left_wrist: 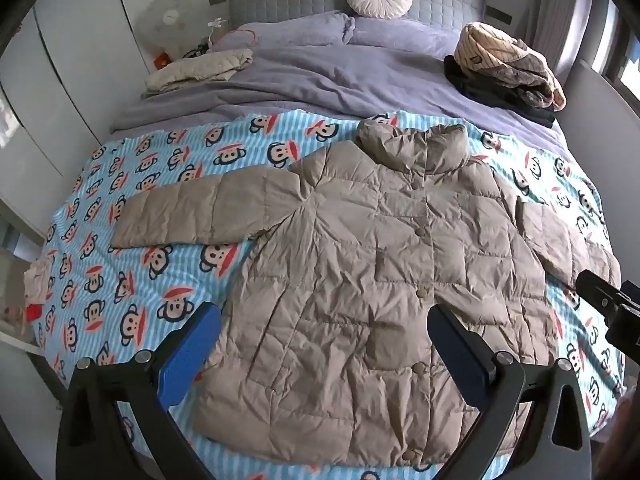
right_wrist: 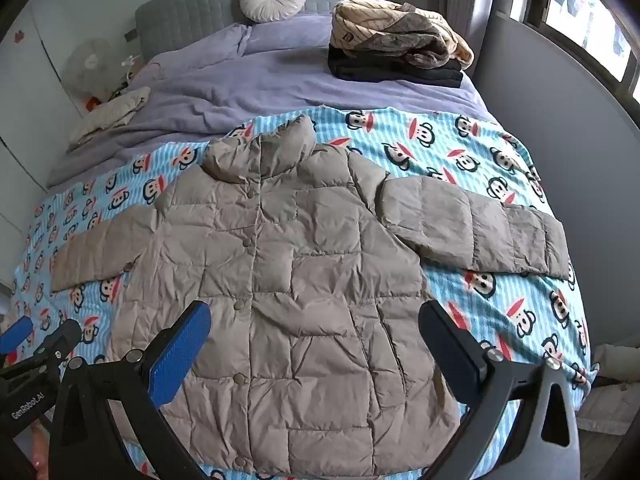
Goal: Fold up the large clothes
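Bed (left_wrist: 280,68) with monkey-print blanket (left_wrist: 120,280): jacket (left_wrist: 360,280) lies flat at frame centre, buttoned. Left gripper (left_wrist: 324,344) and right gripper (right_wrist: 316,344) hover apart, empty; fold sleeves inward first.

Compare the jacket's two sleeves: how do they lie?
The left sleeve lies straight out from the beige puffer jacket, clear of the body. The right sleeve angles slightly downward, with a crease where it meets the shoulder. Both lie flat and unfolded on the monkey-print blanket; neither claw touches them.
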`<state>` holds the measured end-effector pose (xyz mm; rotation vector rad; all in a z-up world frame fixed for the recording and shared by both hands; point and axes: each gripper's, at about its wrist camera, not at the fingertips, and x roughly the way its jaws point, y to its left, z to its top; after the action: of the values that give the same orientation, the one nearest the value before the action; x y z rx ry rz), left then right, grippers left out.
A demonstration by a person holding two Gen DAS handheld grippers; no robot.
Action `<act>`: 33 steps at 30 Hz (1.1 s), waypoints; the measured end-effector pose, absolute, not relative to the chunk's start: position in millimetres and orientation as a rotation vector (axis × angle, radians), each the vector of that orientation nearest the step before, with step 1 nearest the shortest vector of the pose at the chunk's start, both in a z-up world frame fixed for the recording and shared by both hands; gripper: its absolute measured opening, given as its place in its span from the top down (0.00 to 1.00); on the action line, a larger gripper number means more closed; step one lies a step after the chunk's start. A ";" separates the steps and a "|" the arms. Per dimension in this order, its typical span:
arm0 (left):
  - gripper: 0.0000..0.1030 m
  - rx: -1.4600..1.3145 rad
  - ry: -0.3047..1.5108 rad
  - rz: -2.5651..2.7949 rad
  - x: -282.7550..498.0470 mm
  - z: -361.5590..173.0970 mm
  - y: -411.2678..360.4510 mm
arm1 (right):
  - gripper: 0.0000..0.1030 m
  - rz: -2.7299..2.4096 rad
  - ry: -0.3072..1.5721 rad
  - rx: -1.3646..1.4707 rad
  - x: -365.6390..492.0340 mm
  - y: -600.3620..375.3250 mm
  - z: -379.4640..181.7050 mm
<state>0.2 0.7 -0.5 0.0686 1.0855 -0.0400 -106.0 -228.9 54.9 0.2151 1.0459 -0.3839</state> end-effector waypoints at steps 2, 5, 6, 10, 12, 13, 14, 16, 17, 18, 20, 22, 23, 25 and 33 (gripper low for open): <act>0.00 0.064 1.076 -0.042 -1.1 -1.6 0.8 | 0.00 -0.385 1.044 0.216 -106.3 -229.0 54.8; 0.00 0.070 1.074 -0.044 -0.8 -2.9 1.9 | 0.00 -0.389 1.045 0.217 -106.4 -228.7 55.7; 0.00 0.071 1.073 -0.045 -0.7 -3.5 2.3 | 0.00 -0.389 1.045 0.218 -106.5 -228.8 55.4; 0.00 0.063 1.084 -0.038 1.6 -2.5 5.7 | 0.00 -0.391 1.046 0.212 -106.6 -226.7 55.1; 0.00 0.063 1.087 -0.038 0.8 -1.1 3.0 | 0.00 -0.391 1.047 0.209 -107.4 -226.4 54.6; 0.00 0.064 1.087 -0.038 1.0 -1.4 3.7 | 0.00 -0.391 1.047 0.209 -107.4 -226.9 54.8; 0.00 0.063 1.087 -0.038 1.0 -1.6 4.4 | 0.00 -0.392 1.047 0.208 -107.5 -226.9 53.9; 0.00 0.064 1.090 -0.038 1.0 -1.3 3.7 | 0.00 -0.392 1.048 0.210 -107.7 -228.1 55.3; 0.00 0.063 1.094 -0.039 1.3 -1.1 4.0 | 0.00 -0.392 1.047 0.210 -107.8 -228.2 55.1; 0.00 0.062 1.095 -0.039 1.4 -1.2 4.4 | 0.00 -0.391 1.047 0.210 -107.8 -228.7 55.5; 0.00 0.064 1.098 -0.040 1.2 -1.2 3.6 | 0.00 -0.391 1.048 0.210 -107.8 -228.4 54.8; 0.00 0.063 1.100 -0.040 1.0 -1.4 3.7 | 0.00 -0.391 1.048 0.209 -107.7 -228.4 54.9; 0.00 0.063 1.101 -0.040 1.0 -1.5 3.8 | 0.00 -0.391 1.048 0.209 -107.8 -228.3 54.9; 0.00 0.062 1.102 -0.040 0.8 -1.6 4.4 | 0.00 -0.392 1.048 0.210 -107.6 -228.7 56.0; 0.00 0.063 1.105 -0.043 0.0 -2.1 3.7 | 0.00 -0.394 1.049 0.210 -107.1 -228.5 55.9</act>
<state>0.0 3.7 -2.1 0.0632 1.1049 -0.0430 -107.1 -228.5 55.9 0.2096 1.0492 -0.3940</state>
